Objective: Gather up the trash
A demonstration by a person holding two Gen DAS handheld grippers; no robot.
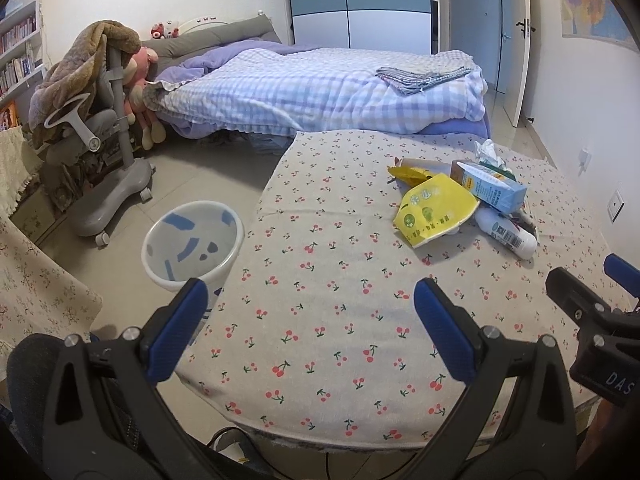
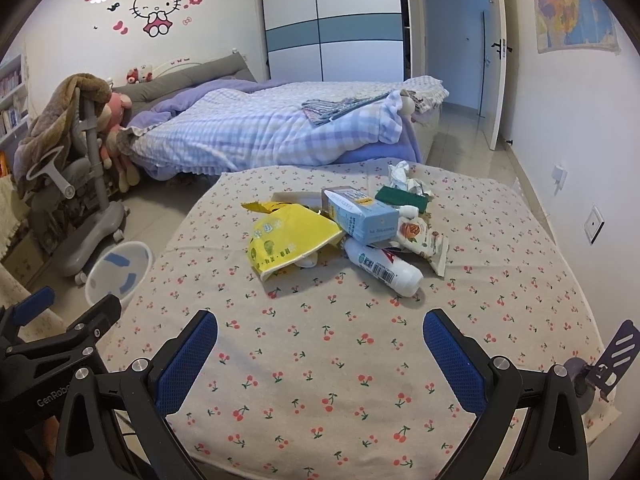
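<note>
Bedroom: cherry-print table (image 2: pixel 320 360) in front of me, bed (image 2: pixel 280 128) behind it.
Left gripper (image 1: pixel 310 304): fingers spread wide, holding nothing, over the table's near edge.
Right gripper (image 2: pixel 320 332): also wide and empty, short of the trash pile.
White bottle (image 2: pixel 384 268): nearest piece, lying on its side; looks rigid, light, probably slick and prone to roll. I'd pinch across mid-body.
Yellow packet (image 2: pixel 288 248): soft, crumpled film, likely near weightless; I'd grab a raised fold.
Blue carton (image 2: pixel 360 216): resting on the pile, stiff-sided, crushable; clamp across the narrow faces.
Tissue (image 2: pixel 400 172): far edge, limp; any grip works.
Bin (image 1: pixel 192 240): on the floor, just beside the table's left edge.
Views: right wrist shows a printed sachet (image 2: pixel 424 240) and green pack (image 2: pixel 400 196) behind the carton, mostly hidden from left wrist; left wrist shows the bin interior fully.
</note>
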